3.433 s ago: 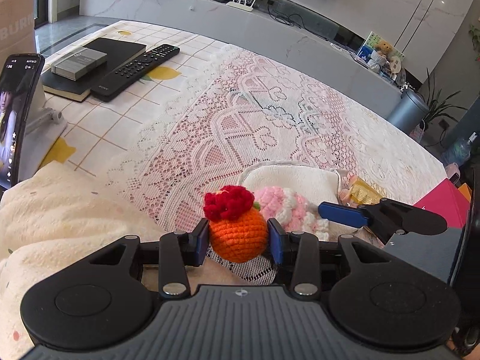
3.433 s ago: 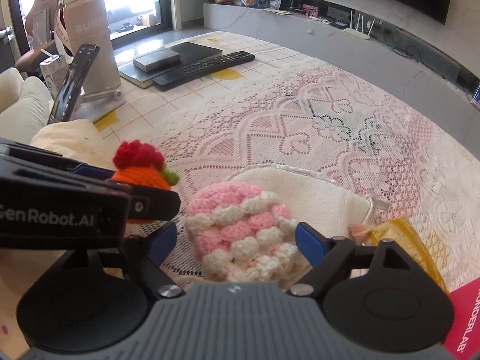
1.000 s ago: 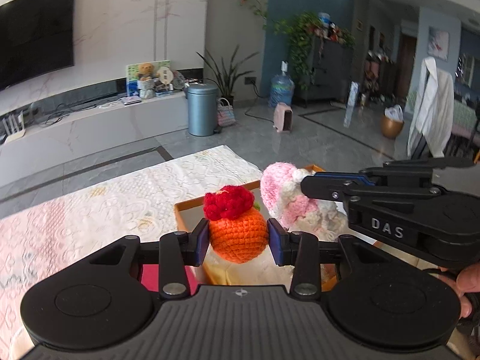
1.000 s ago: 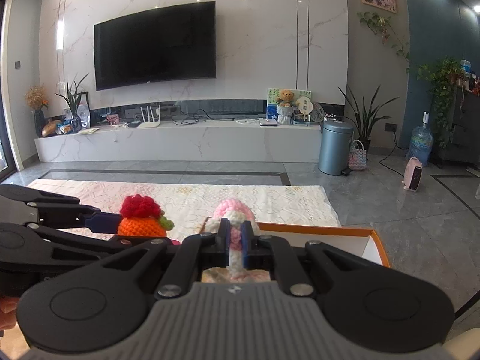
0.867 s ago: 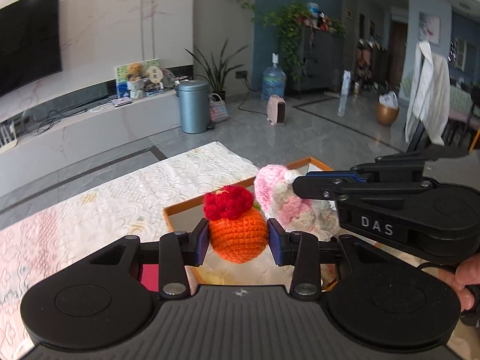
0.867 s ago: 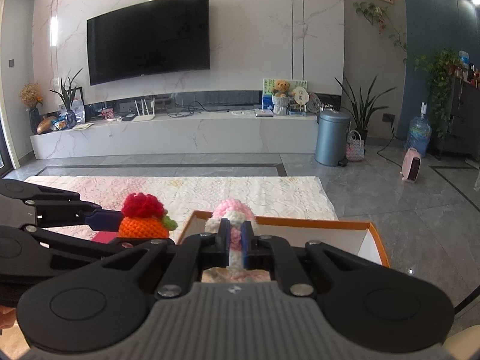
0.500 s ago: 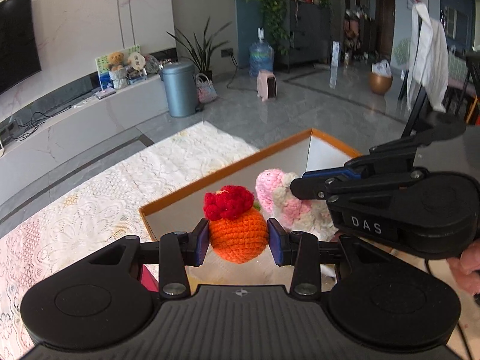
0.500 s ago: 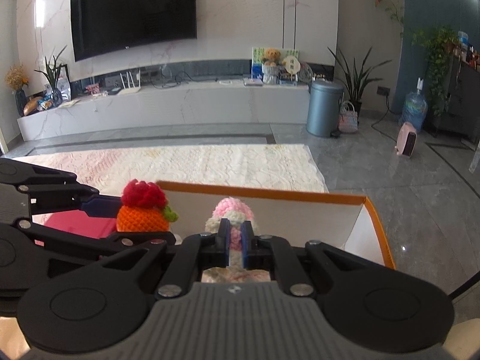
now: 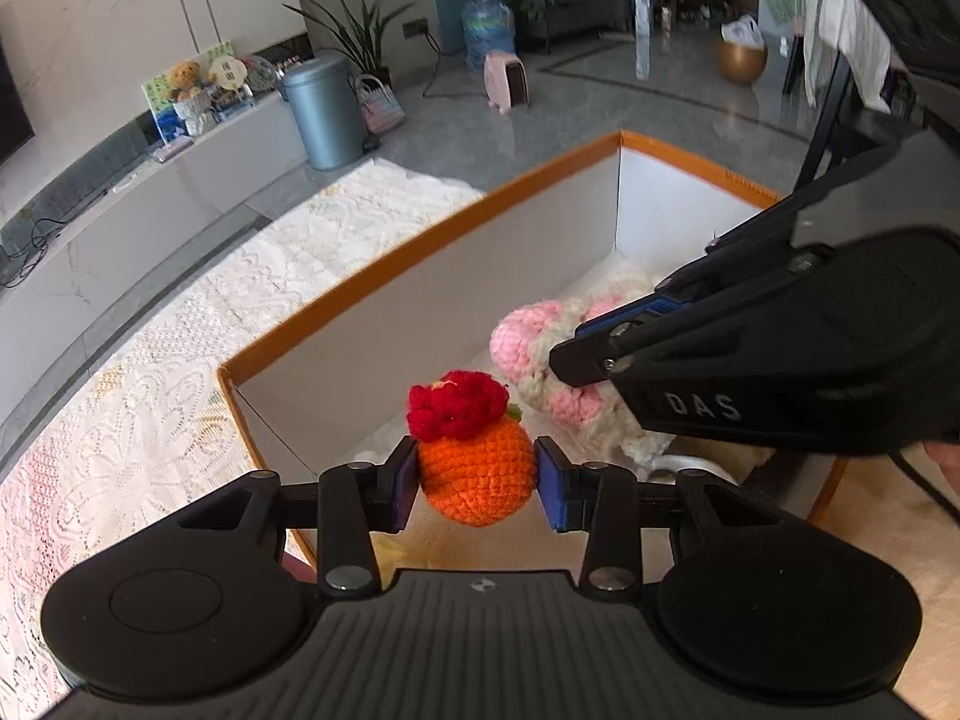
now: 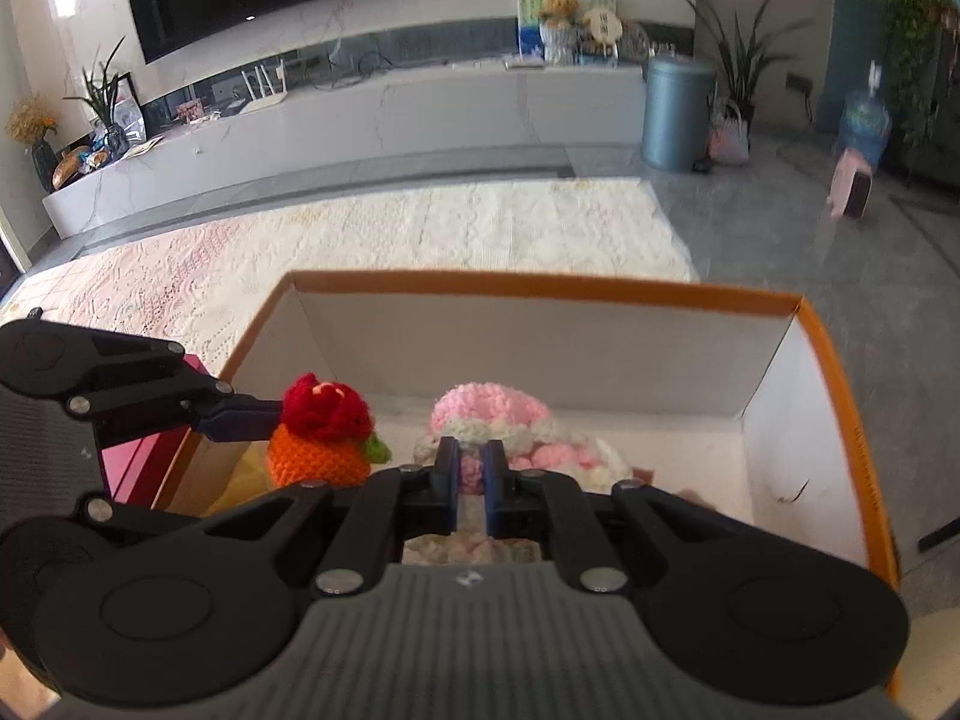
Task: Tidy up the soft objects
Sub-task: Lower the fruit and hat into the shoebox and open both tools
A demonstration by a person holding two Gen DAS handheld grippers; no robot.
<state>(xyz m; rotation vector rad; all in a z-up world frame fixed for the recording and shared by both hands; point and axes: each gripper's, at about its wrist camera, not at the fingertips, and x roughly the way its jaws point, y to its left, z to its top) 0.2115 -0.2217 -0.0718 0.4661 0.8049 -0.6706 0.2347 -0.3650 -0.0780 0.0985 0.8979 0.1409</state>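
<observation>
I've swung both tongs over the box (image 10: 810,324): left tongs (image 9: 477,483) grip the orange (image 9: 477,474), right tongs (image 10: 471,489) pinch the pink knit (image 10: 492,414); release comes next.

Both knitted toys (image 9: 477,468) over box (image 9: 420,252)

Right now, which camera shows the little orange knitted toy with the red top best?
The left wrist view: the orange knitted toy sits centred between the left tool pads, fully visible. The right wrist view shows it small, off to the left and partly hidden.
</observation>
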